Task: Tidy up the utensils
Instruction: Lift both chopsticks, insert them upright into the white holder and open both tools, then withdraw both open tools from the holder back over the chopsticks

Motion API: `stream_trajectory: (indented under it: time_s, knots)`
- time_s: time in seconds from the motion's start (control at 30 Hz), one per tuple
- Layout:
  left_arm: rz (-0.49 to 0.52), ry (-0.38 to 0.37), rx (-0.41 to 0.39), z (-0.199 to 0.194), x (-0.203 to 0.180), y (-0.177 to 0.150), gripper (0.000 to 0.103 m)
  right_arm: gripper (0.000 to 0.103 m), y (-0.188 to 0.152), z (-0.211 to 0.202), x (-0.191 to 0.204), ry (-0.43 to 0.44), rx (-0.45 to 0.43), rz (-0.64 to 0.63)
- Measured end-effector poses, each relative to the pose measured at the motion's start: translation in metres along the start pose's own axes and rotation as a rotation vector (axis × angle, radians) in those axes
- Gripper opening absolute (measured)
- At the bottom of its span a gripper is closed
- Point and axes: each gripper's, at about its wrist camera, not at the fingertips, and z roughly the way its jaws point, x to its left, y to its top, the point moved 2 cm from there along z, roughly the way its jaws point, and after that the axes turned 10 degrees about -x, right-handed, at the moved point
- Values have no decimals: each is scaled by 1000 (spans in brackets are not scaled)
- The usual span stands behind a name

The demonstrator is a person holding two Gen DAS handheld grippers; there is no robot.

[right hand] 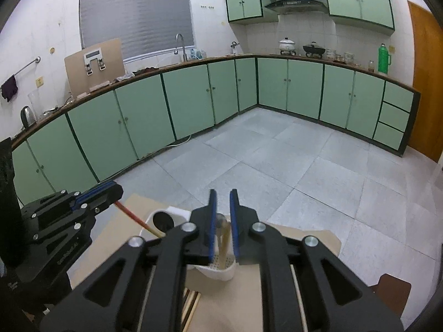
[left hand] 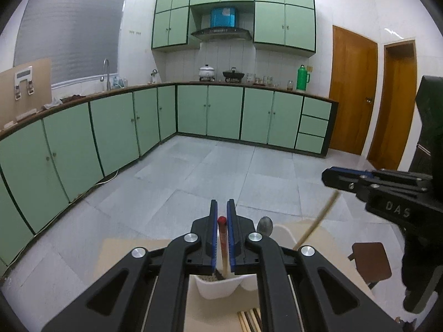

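Red-tipped chopstick (left hand: 222, 238) in left claw (left hand: 222, 215), one.

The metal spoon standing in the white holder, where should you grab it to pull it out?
Grip the metal spoon by its bowl, the only part showing above the white holder, coming from above. It stands upright, handle down inside, so a straight lift should free it.

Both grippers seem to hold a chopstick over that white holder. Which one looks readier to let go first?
Probably left: the left gripper has its red-tipped chopstick with its lower end already inside the white holder. The right gripper's pale chopstick leans more.
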Motion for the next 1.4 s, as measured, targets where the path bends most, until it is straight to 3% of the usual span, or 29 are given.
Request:
stream_trajectory:
  time_s: [0.1, 0.27, 0.4, 0.5, 0.73, 1.07, 1.4]
  knots:
    - [-5, 1, -8, -10, 2, 0, 23, 37, -1, -13, -1, -22, -24, 1]
    - [-7, 16, -37, -43, 7, -1, 45, 56, -14, -53, -10, -61, -66, 16]
    - [-16, 44, -46, -75, 11, -16, 59, 81, -42, -89, -14, -100, -87, 28]
    - [-9, 64, -34, -96, 10, -37, 69, 90, -71, -110, -14, -109, -78, 54]
    - [-16, 74, 68, -131, 4, -106, 80, 95, -147, -140, 2, -128, -12, 101]
    - [-12, 103, 282, -146, 4, -206, 80, 95, -242, -137, 48, -131, 150, 92]
    - [-17, 128, 372, -156, 15, -250, 82, 95, -294, -128, 72, -100, 263, 71]
